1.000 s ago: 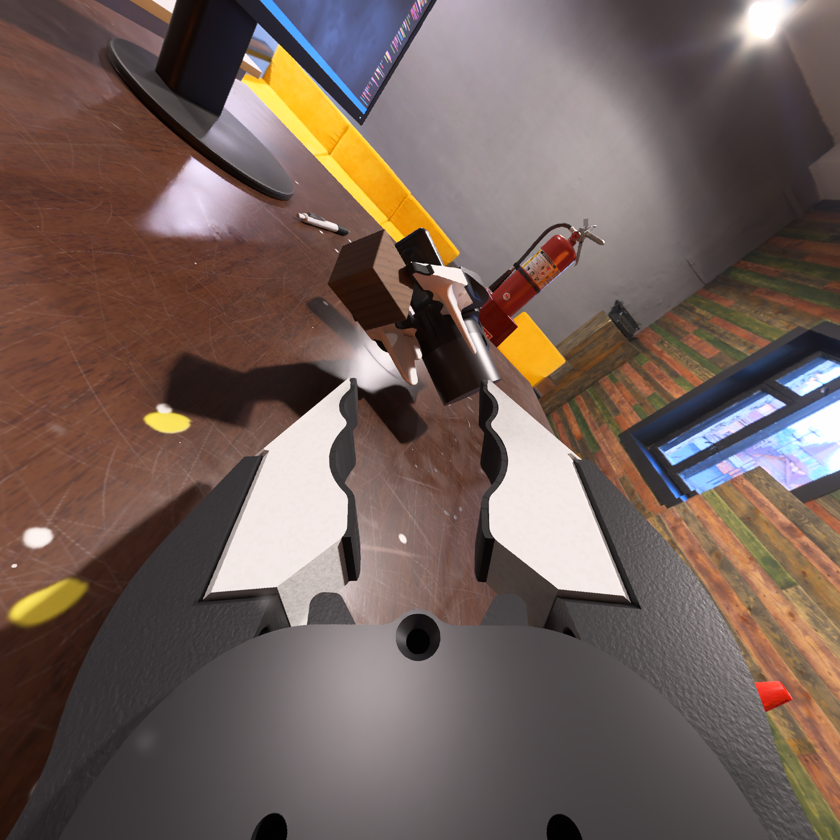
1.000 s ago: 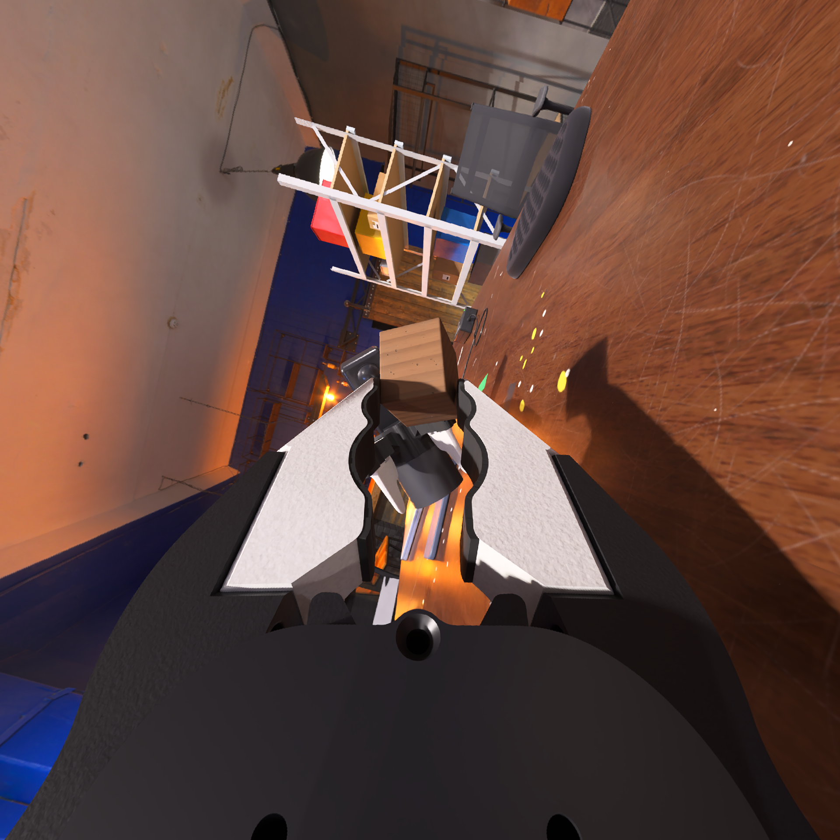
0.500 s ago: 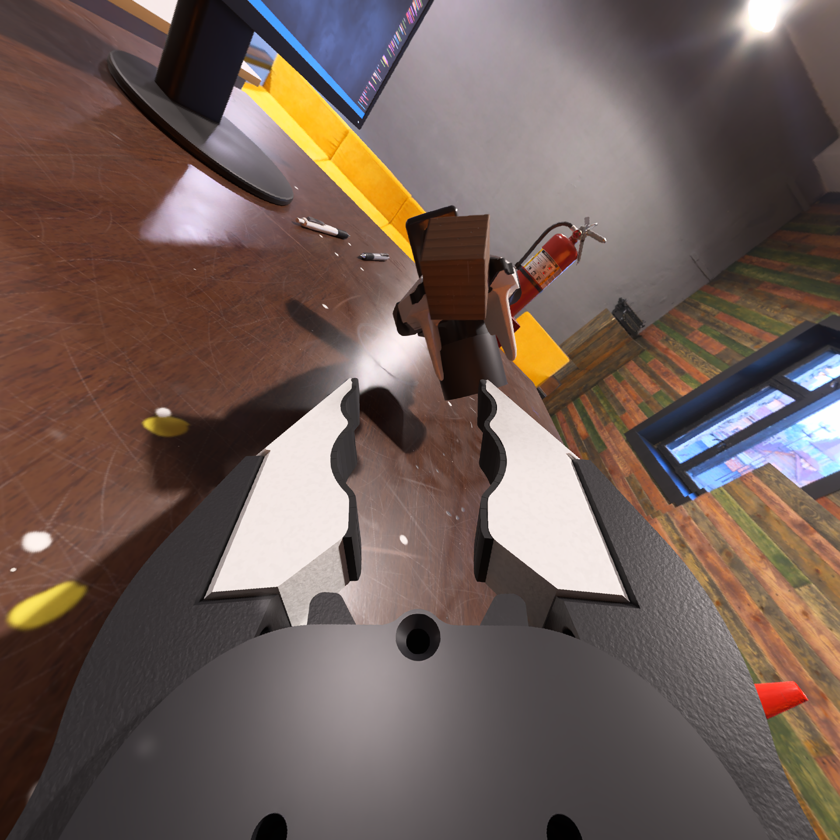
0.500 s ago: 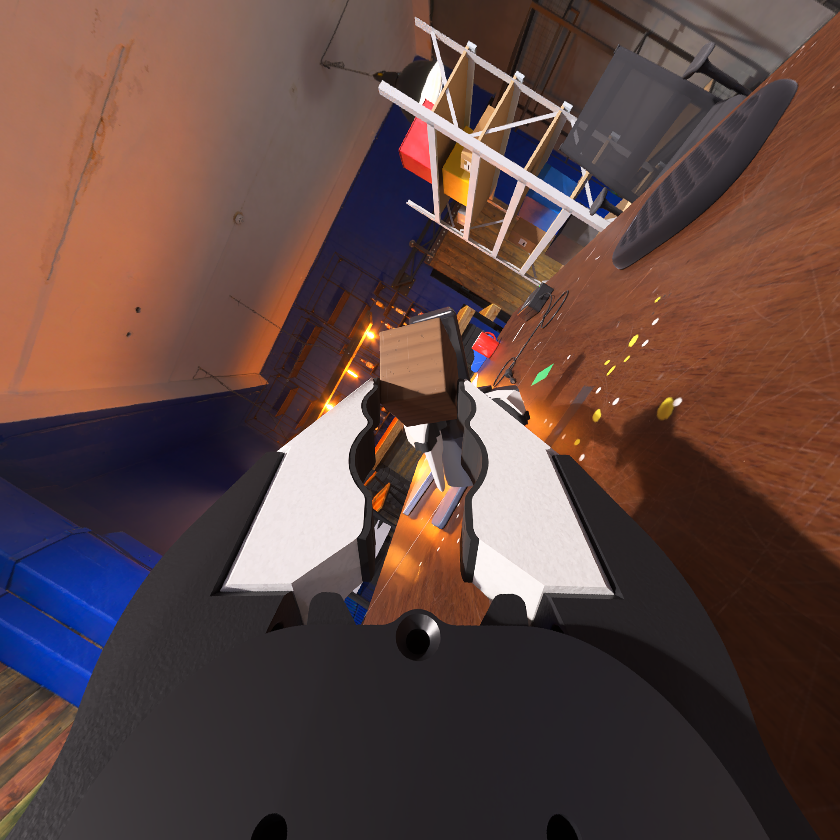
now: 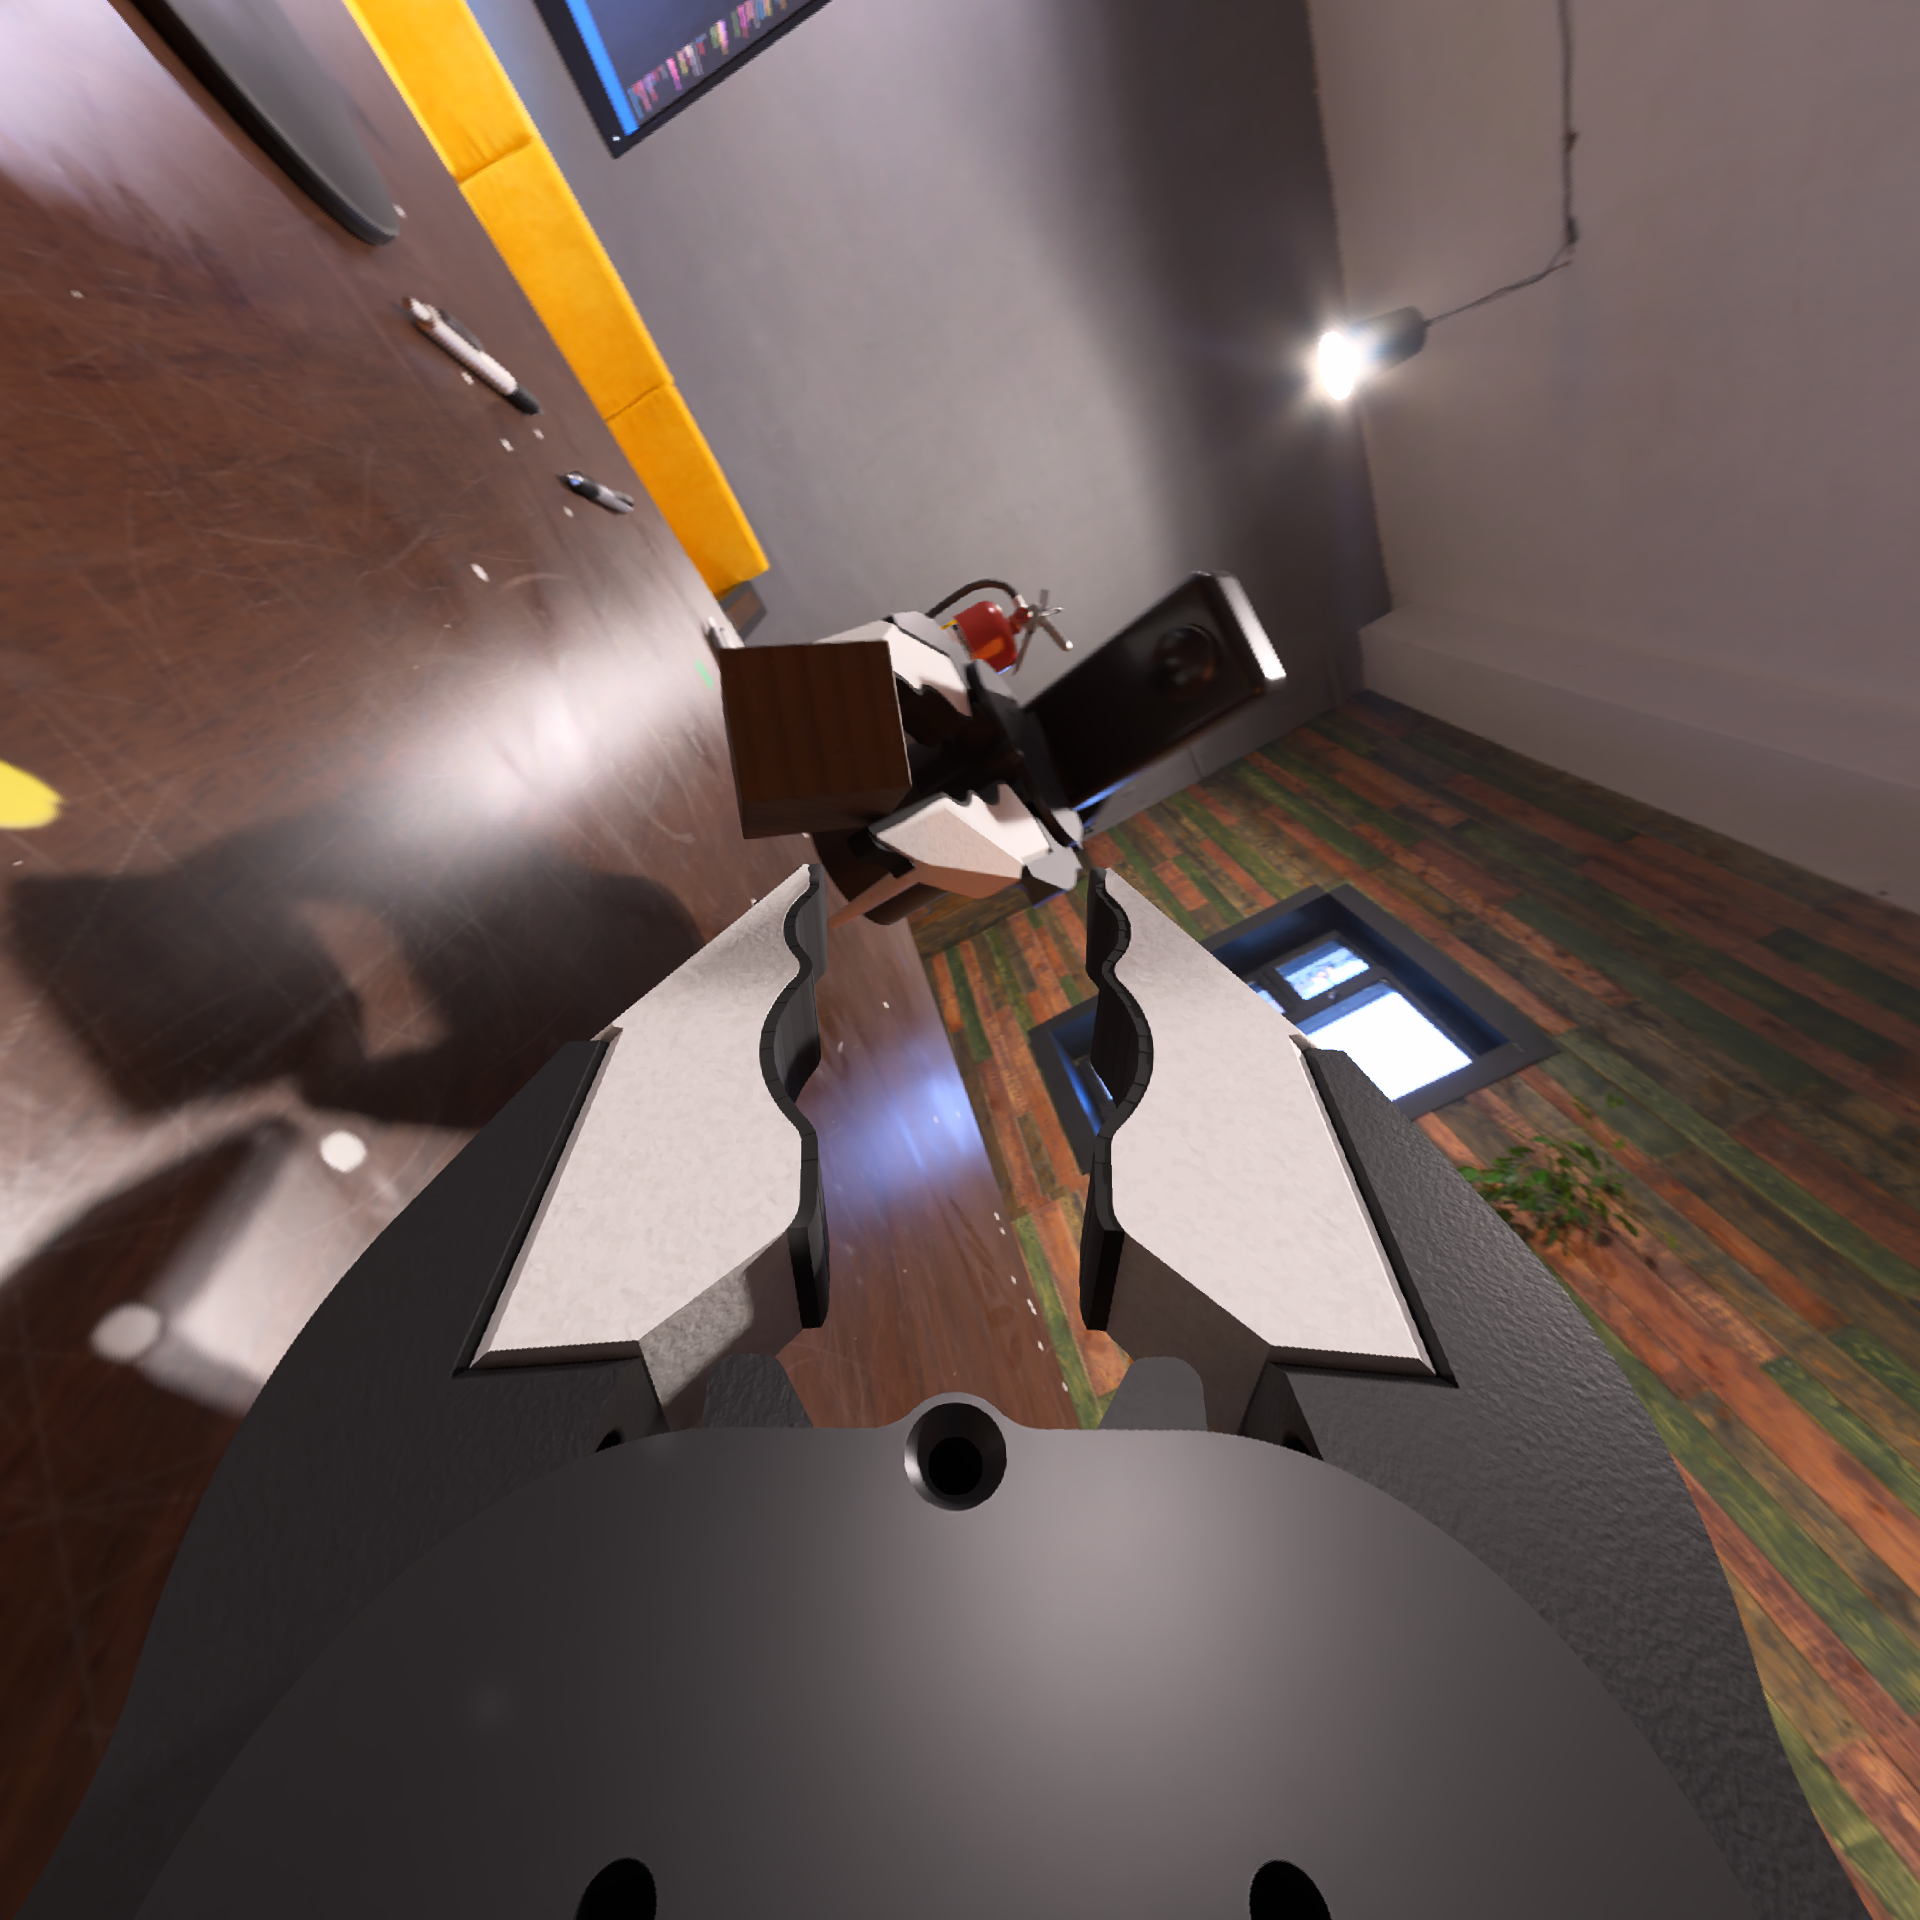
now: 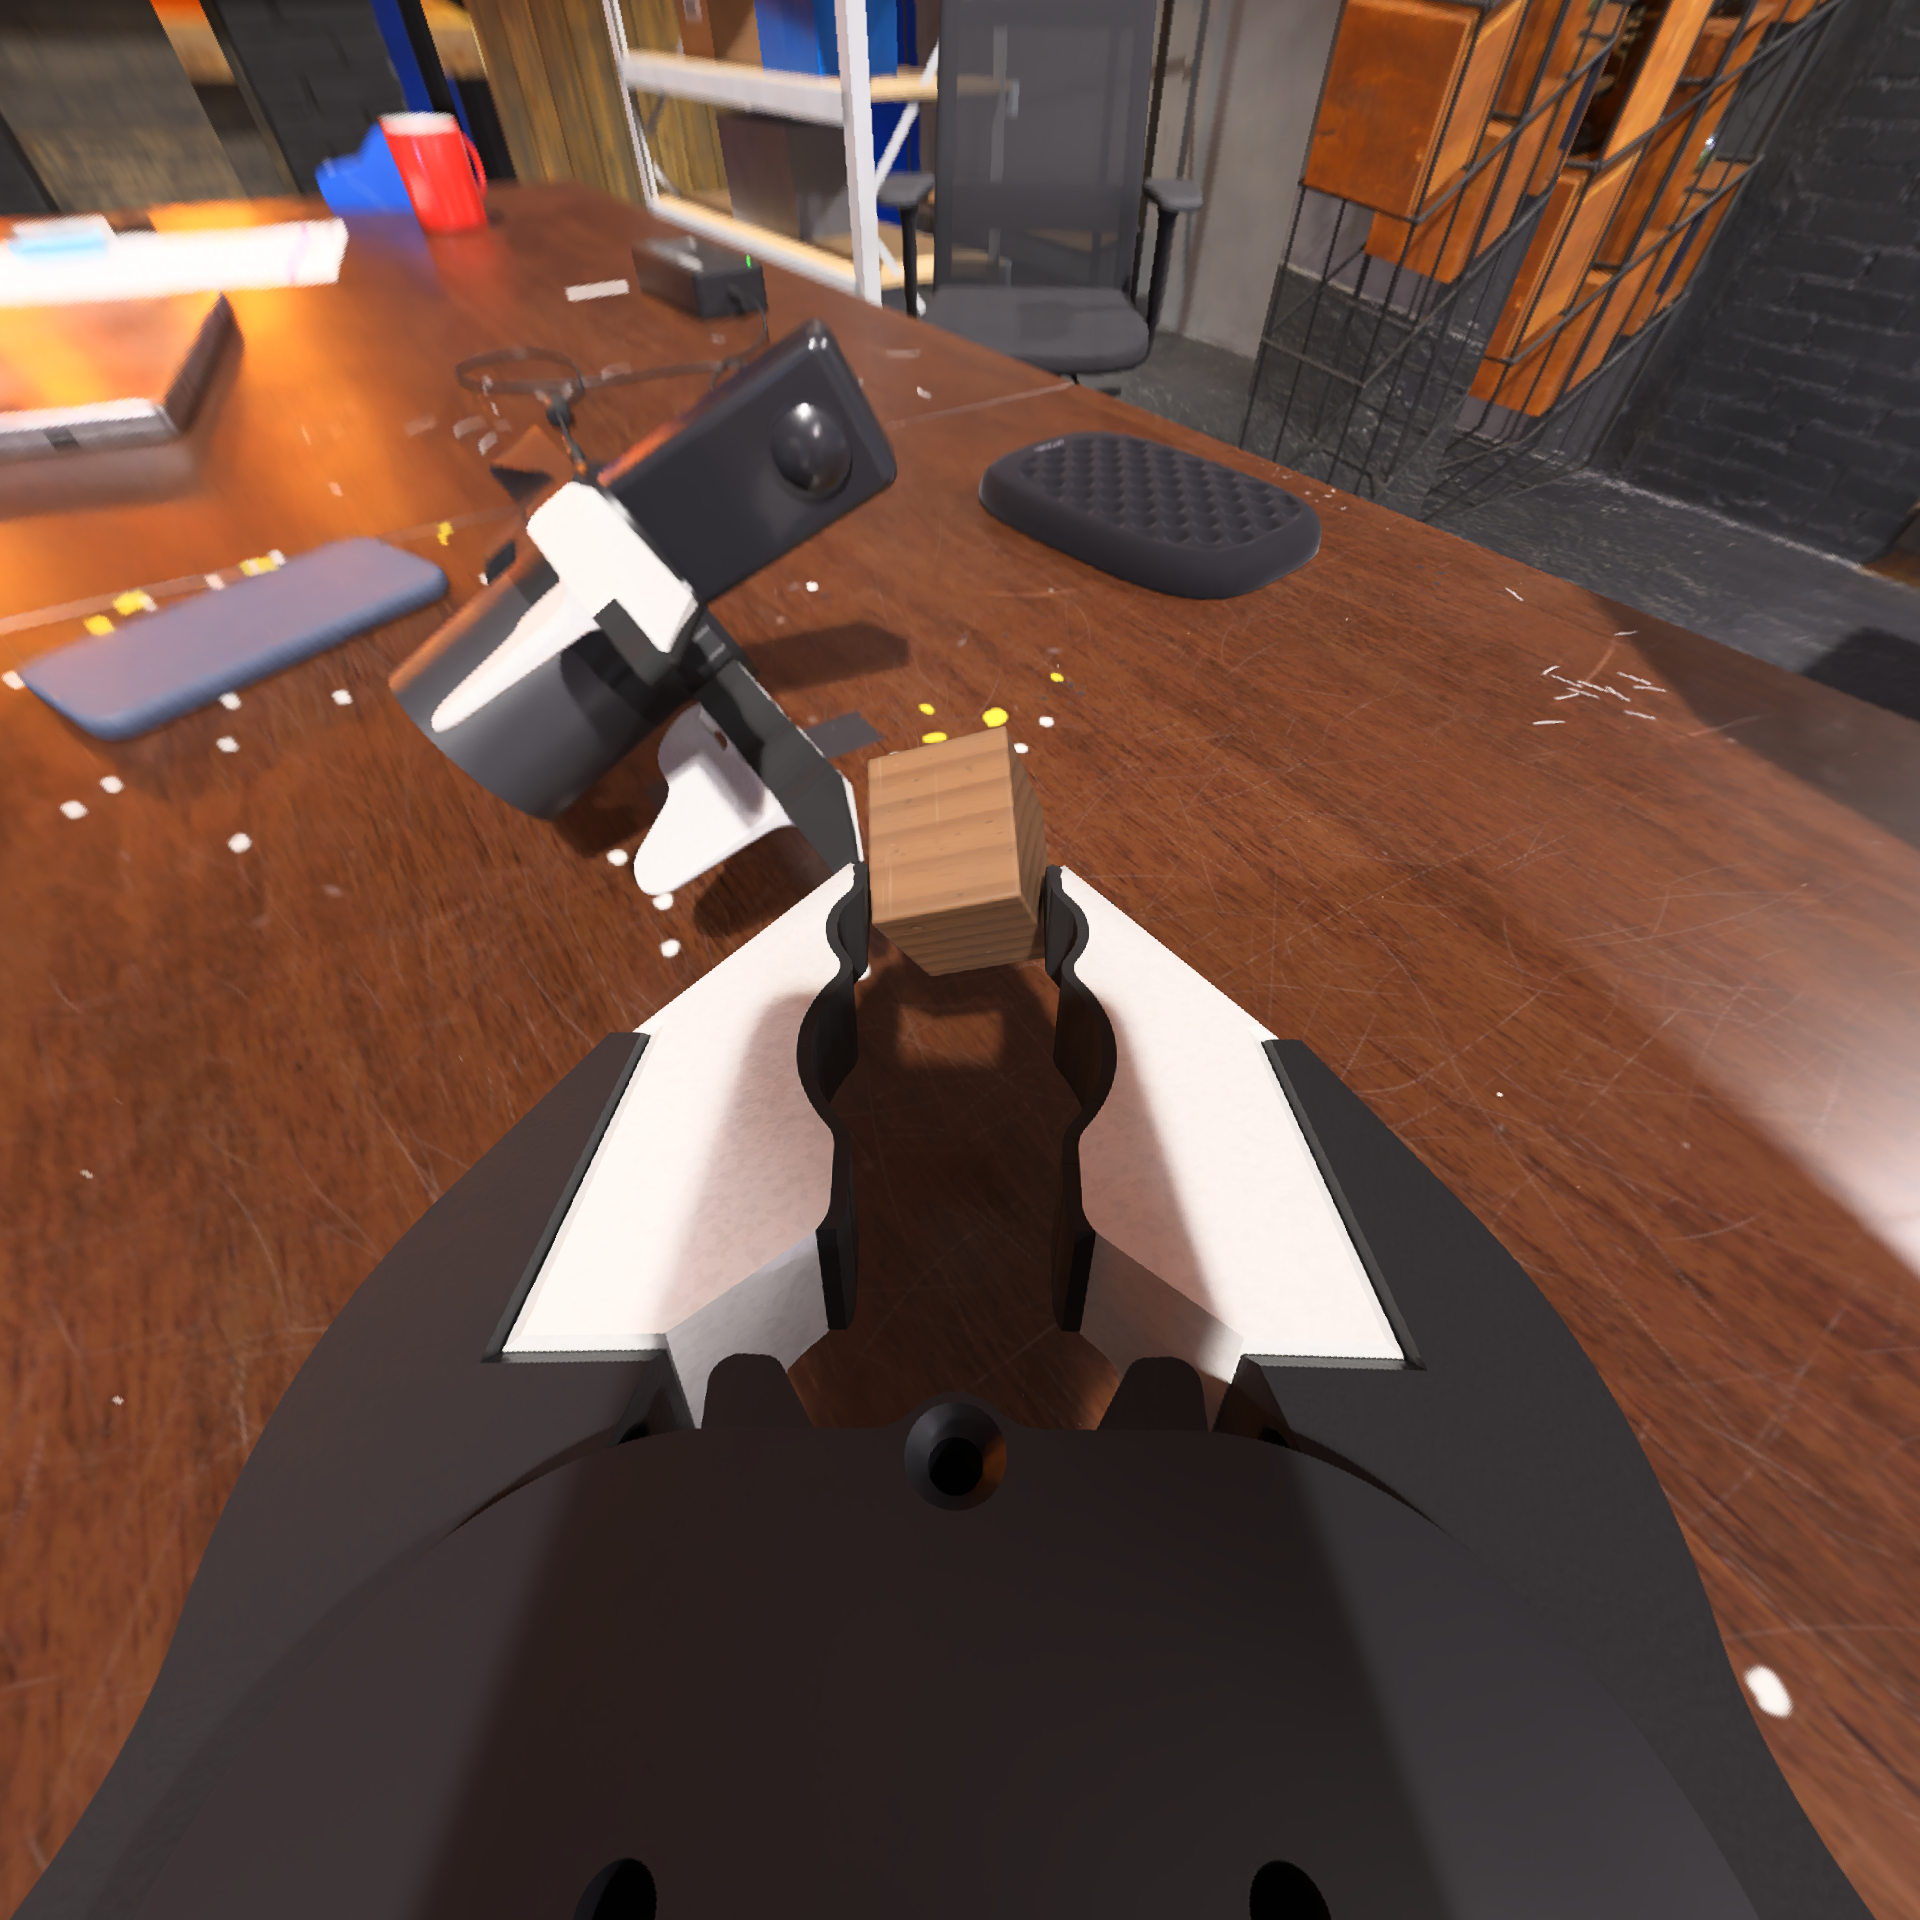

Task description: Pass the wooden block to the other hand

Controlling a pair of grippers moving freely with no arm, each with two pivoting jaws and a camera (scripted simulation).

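The wooden block (image 6: 956, 852) is a small light-brown cube pinched between the fingertips of my right gripper (image 6: 954, 904), which holds it above the brown table (image 6: 1455, 831). My left gripper (image 5: 954, 894) is open and empty. In the left wrist view the block (image 5: 816, 748) shows just ahead of and slightly left of its fingertips, with the right gripper's white fingers (image 5: 966, 842) clamped on it. In the right wrist view the left gripper (image 6: 748, 717) lies to the left of the block, with one fingertip close beside it.
A dark padded rest (image 6: 1148, 514), a blue phone (image 6: 229, 634), a red mug (image 6: 436, 166) and a charger box (image 6: 696, 275) lie on the table. An office chair (image 6: 1039, 260) stands behind. Two pens (image 5: 473, 353) lie near the far edge.
Both grippers have turned strongly. The right one, still shut on the block, now looks across the table. The left one stays open and the block stands closer before its fingertips.
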